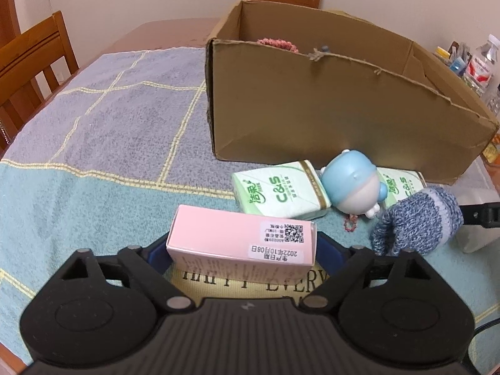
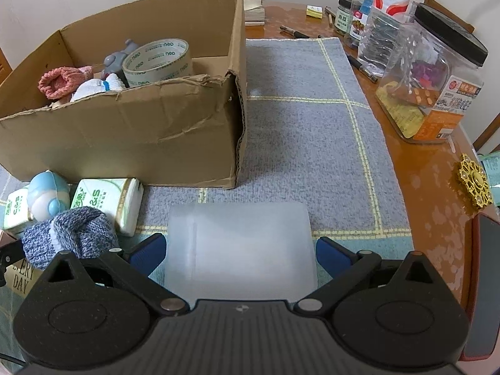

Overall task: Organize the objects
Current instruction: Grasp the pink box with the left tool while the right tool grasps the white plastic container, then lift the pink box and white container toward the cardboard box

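A pink carton point(image 1: 237, 234) with a white label lies on the checked cloth point(image 1: 109, 131). My left gripper point(image 1: 243, 243) is shut on it, one blue pad against each end. My right gripper point(image 2: 240, 243) is shut on a frosted plastic box point(image 2: 243, 225) that rests on the cloth, its pads meeting the box's sides. Between the two grippers lie two green tissue packs point(image 1: 281, 190), a blue and white toy point(image 1: 353, 184) and a blue-grey knit sock point(image 1: 415, 222). Behind them stands an open cardboard box point(image 2: 125, 131) holding a tape roll point(image 2: 159, 59) and a pink knit piece point(image 2: 59, 81).
On the bare wooden table to the right stand a large clear jar point(image 2: 437, 93) and a water bottle point(image 2: 390, 15), with small jars, pens and a gold spinner point(image 2: 473, 184). Wooden chairs point(image 1: 31, 62) stand at the table's left and far sides.
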A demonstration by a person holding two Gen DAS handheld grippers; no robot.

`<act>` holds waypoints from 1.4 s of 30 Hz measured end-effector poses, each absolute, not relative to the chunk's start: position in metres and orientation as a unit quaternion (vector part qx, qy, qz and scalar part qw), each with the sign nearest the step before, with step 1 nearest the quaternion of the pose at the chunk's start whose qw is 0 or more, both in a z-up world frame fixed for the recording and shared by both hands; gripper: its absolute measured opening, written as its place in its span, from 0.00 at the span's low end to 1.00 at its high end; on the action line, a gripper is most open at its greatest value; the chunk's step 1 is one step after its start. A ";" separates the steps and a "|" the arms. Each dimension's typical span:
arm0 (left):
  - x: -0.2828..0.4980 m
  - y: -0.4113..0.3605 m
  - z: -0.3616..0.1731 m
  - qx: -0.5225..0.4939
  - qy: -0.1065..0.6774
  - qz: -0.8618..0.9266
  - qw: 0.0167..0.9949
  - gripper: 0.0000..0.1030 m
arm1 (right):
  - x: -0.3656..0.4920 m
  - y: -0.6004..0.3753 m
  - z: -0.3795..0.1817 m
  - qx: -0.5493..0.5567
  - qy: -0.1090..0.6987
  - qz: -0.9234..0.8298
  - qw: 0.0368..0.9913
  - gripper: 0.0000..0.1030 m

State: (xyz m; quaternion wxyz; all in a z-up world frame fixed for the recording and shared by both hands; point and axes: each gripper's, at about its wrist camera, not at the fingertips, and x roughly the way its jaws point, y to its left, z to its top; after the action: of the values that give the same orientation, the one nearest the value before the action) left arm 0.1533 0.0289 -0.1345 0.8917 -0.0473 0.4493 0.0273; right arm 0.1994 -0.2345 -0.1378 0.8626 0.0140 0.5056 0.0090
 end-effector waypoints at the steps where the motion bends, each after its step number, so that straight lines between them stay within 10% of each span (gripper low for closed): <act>1: 0.154 0.029 -0.134 -0.046 0.449 0.028 0.892 0.84 | 0.200 -0.233 -0.138 0.013 0.506 0.011 0.863 1.00; 10: 0.153 0.030 -0.131 -0.035 0.452 0.027 0.891 0.80 | 0.201 -0.225 -0.135 -0.023 0.509 0.016 0.860 0.84; 42: 0.187 0.028 0.005 0.010 0.421 -0.126 0.898 0.79 | 0.200 -0.213 -0.015 -0.067 0.476 0.162 0.862 0.84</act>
State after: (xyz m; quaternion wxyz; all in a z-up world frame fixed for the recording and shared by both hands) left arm 0.1875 0.0281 0.0047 0.8982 0.0105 0.4209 -0.1263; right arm 0.2003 -0.2135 -0.0151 0.8615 -0.0670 0.4765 0.1619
